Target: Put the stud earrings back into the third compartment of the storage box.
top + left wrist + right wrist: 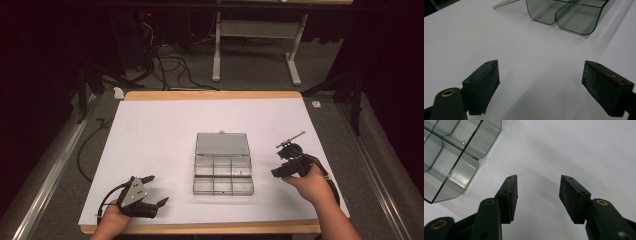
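Note:
A clear plastic compartment box (223, 177) lies open in the middle of the white table top (160, 130), with its lid (222, 143) folded back on the far side. My left gripper (156, 190) rests near the front left edge, open and holding nothing. In the left gripper view the left gripper (541, 82) has its pads far apart over bare table, and the box (564, 17) lies ahead. My right gripper (276, 160) sits just right of the box, open. The right gripper (537, 192) holds nothing, and the box (454, 160) is at its upper left.
A small pale wire-like piece (465, 140) lies in one compartment near the box's corner. The table's wooden edge (210, 229) runs along the front. Beyond the table are cables (170, 65) on the floor and a white stand leg (216, 50).

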Motion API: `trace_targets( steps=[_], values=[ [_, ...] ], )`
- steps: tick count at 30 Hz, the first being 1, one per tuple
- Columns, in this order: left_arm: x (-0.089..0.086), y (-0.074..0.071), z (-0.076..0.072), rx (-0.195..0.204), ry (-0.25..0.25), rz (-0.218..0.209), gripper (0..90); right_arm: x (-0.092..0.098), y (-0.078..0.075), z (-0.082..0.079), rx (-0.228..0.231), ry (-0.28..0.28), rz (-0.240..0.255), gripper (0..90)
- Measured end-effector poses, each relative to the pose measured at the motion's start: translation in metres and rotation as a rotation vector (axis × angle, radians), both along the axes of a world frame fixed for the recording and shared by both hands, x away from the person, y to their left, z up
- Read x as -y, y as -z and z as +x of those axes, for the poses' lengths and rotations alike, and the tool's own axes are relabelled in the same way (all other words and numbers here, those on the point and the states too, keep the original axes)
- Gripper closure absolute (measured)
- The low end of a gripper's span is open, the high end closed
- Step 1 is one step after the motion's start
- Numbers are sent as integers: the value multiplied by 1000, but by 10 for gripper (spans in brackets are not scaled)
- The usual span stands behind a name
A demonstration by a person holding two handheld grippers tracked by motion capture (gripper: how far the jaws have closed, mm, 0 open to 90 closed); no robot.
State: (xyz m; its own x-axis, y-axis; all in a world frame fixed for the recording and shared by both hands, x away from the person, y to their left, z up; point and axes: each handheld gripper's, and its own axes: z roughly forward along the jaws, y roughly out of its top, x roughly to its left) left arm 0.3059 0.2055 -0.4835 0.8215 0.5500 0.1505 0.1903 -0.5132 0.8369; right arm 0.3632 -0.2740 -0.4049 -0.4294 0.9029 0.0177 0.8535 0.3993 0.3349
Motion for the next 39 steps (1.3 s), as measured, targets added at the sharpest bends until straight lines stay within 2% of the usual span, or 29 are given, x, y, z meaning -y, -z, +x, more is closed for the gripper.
trace_targets(
  steps=[4,8,12,18,21,22,23,24,25,27,30,33,36,39],
  values=[
    [0,0,1,-8,-4,-1,154,3,8,-6,57,11,44,455],
    [0,0,0,1,-1,0,154,4,16,-14,117,22,77,436],
    [1,0,0,-2,-5,4,154,4,25,-24,190,26,117,428],
    [0,0,1,-10,-5,1,154,5,41,-37,292,63,167,408],
    [0,0,1,-12,-5,1,154,6,51,-48,366,92,184,390],
    [0,0,2,-12,-6,1,154,7,55,-55,411,101,194,406],
    [0,0,2,-14,-6,2,154,8,59,-61,436,113,203,425],
    [0,0,2,-15,-6,3,154,8,58,-63,424,115,203,372],
    [1,0,2,-15,-5,6,154,8,55,-64,443,112,205,353],
    [1,0,2,-18,-3,8,154,9,55,-67,465,117,215,356],
    [2,0,2,-20,-8,13,154,10,59,-63,440,133,230,340],
    [2,0,2,-19,-10,15,154,10,61,-60,441,125,203,339],
    [2,0,2,-19,-12,15,154,13,62,-60,444,134,224,339],
    [2,0,3,-22,-12,15,154,15,61,-61,454,139,223,340]
  ],
)
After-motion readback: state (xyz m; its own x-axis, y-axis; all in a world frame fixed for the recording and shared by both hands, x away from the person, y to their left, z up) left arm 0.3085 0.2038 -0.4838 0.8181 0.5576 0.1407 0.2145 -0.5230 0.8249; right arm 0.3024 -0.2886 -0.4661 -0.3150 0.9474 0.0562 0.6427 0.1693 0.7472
